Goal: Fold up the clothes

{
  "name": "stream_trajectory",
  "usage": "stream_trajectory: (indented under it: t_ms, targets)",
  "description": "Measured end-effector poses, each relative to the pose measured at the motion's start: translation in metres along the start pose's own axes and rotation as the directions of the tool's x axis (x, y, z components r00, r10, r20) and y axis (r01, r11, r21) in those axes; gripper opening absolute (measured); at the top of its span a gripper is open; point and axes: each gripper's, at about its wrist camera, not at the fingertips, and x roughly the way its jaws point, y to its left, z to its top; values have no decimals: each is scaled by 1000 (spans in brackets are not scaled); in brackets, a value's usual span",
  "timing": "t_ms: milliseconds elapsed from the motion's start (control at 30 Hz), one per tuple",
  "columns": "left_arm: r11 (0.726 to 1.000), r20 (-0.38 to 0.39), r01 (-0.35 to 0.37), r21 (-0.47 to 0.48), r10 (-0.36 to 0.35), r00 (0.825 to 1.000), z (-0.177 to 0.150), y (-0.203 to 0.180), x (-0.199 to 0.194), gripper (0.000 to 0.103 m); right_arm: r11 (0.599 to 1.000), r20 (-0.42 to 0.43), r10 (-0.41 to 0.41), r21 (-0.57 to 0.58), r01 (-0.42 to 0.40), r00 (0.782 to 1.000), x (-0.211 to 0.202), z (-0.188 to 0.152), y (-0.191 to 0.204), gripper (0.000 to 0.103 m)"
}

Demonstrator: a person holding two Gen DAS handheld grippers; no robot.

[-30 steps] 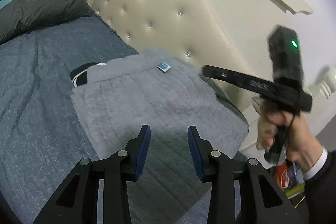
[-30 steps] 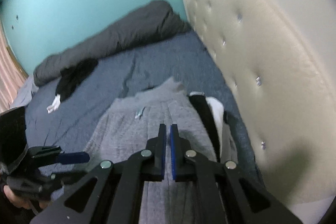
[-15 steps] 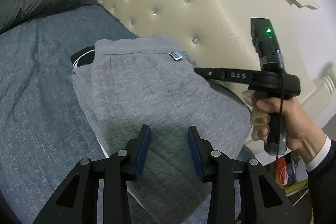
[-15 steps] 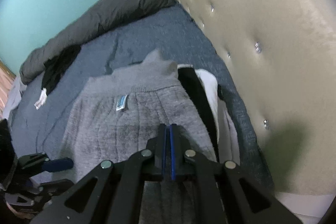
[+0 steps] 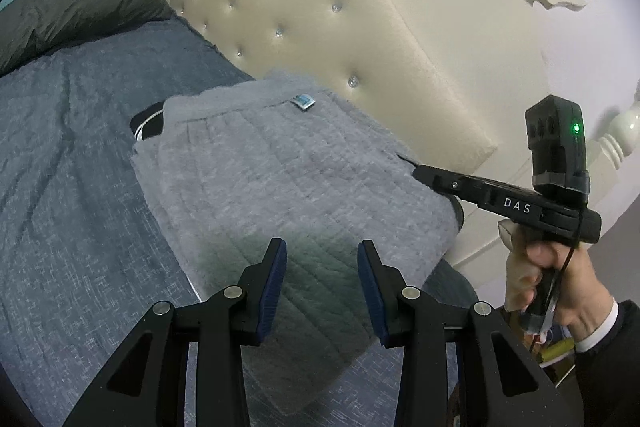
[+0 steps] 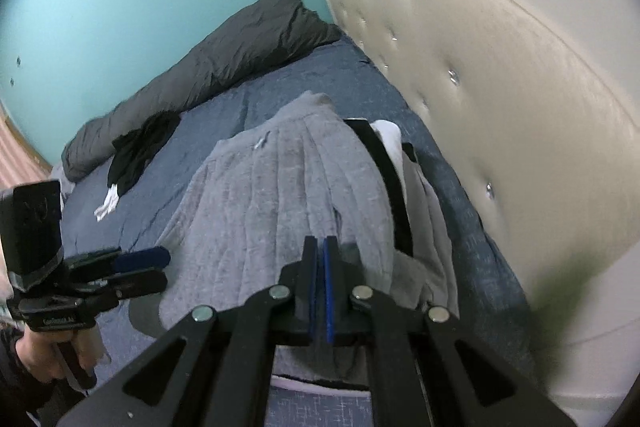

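- Grey garment (image 5: 288,187) — lies folded on the blue bedspread (image 5: 72,211), just beside the headboard (image 5: 320,39), on top of a black-and-white piece (image 6: 390,163).
- Left gripper (image 5: 322,279) — your jaws stand apart, nothing between them, hovering over the garment's near edge.
- Right gripper (image 6: 322,259) — jaws together, tip at the garment's right edge; whether cloth is pinched you cannot tell.
- Step, as judged — squaring the fold on the stack.
- Next move calls for pressing edges flush, without dragging the layer beneath.

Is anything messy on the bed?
Yes. A black garment lies crumpled beside the dark duvet, with a white scrap next to it. The grey garment sits askew over a black-and-white piece.
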Motion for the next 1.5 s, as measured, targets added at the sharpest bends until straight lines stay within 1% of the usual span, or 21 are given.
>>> stream_trajectory:
  t_ms: [167, 400, 533, 733, 867, 933, 1067, 1500]
  targets:
    - [1000, -5, -10, -14, 9, 1000, -6, 1, 10, 40, 999, 11, -4, 54, 3, 1000, 13, -9, -11, 2]
    - [1000, 11, -15, -11, 15, 1000, -5, 0, 1, 40, 996, 94, 13, 88, -21, 995, -18, -9, -6, 2]
    - [1000, 16, -19, -11, 19, 1000, -8, 0, -2, 40, 999, 91, 6, 43, -10, 996, -21, -14, 6, 2]
    - [1000, 5, -18, -16, 18, 1000, -11, 1, 1, 40, 998, 74, -36, 59, 31, 997, -11, -26, 2, 2]
    - [1000, 3, -15, -22, 15, 1000, -11, 1, 1, 40, 997, 79, -53, 59, 49, 995, -11, -31, 0, 2]
    - [1000, 8, -18, -21, 18, 1000, -11, 0, -3, 40, 997, 100, -53, 67, 47, 994, -18, -30, 1, 2]
    - [1000, 23, -20, -22, 20, 1000, -11, 1, -15, 40, 996, 127, -58, 68, 50, 990, -30, -30, 11, 2]
    - [1000, 63, -10, 7, 10, 998, -14, -14, -57, 40, 997, 156, -77, 38, 71, 985, -51, -32, 64, 2]
